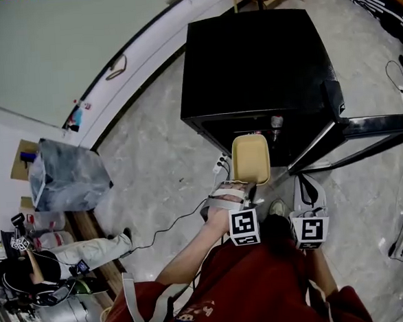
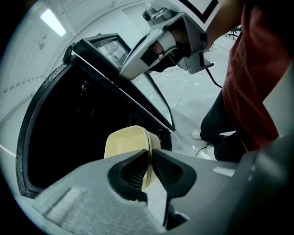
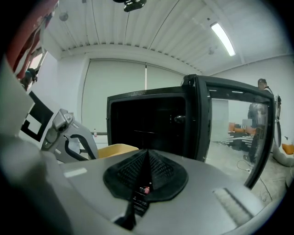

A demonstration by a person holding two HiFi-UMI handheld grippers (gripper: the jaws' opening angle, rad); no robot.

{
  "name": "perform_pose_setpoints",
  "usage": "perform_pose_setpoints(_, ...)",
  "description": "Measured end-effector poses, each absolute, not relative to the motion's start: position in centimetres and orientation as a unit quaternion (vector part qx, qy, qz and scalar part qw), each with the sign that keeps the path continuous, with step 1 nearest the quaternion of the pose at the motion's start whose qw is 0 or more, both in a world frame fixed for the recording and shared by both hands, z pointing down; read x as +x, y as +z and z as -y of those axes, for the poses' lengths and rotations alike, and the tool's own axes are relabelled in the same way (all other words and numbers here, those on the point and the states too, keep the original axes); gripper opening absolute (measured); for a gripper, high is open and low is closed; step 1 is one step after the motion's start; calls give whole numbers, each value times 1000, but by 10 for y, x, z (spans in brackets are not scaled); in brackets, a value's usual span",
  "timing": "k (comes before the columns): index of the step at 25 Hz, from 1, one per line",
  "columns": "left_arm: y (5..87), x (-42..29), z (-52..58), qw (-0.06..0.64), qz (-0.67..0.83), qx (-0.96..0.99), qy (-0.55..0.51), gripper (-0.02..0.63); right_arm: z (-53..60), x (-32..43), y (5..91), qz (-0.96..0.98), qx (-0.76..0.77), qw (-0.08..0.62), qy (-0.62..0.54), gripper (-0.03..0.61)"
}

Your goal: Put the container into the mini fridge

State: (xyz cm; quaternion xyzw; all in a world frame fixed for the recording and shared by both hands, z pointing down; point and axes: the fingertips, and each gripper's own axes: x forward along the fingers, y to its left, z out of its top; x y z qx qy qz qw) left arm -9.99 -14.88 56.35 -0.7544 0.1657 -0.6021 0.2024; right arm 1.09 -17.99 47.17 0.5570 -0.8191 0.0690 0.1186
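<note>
Left hand-held gripper pinching container by near rim, likely so body leads into open mini fridge | right hand-held gripper pressed together, empty, near door

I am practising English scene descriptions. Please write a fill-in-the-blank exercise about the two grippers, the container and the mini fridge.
1. Of the left gripper and the right gripper, only the ____ one holds the container.
2. The door of the mini fridge stands ____.
3. The colour of the mini fridge is ____.

Missing words: left; open; black.
</note>
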Motion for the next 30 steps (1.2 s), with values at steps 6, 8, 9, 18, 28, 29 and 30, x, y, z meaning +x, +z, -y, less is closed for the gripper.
perform_pose_setpoints(6, 576, -88, 169, 199, -176, -739, -619, 43, 193, 23, 482, 840, 527, 109, 61, -2)
perform_pose_setpoints(8, 580, -82, 175, 204, -177, -733, -625, 43, 198, 28, 489, 846, 517, 115, 59, -2)
perform_pose_setpoints(9, 581, -79, 178, 206, -178, -731, -626, 43, 200, 31, 493, 848, 513, 120, 56, -2)
perform_pose_setpoints(18, 604, -65, 211, 212, -195, -739, -609, 41, 221, 34, 499, 851, 508, 127, 43, -2)
perform_pose_setpoints(28, 643, -66, 248, 226, -192, -743, -601, 43, 242, 32, 497, 837, 532, 124, 29, -2)
perform_pose_setpoints(29, 645, -66, 253, 231, -196, -743, -597, 43, 244, 31, 498, 836, 533, 126, 28, -2)
perform_pose_setpoints(30, 648, -67, 260, 236, -199, -742, -594, 44, 245, 30, 499, 836, 533, 127, 26, -2)
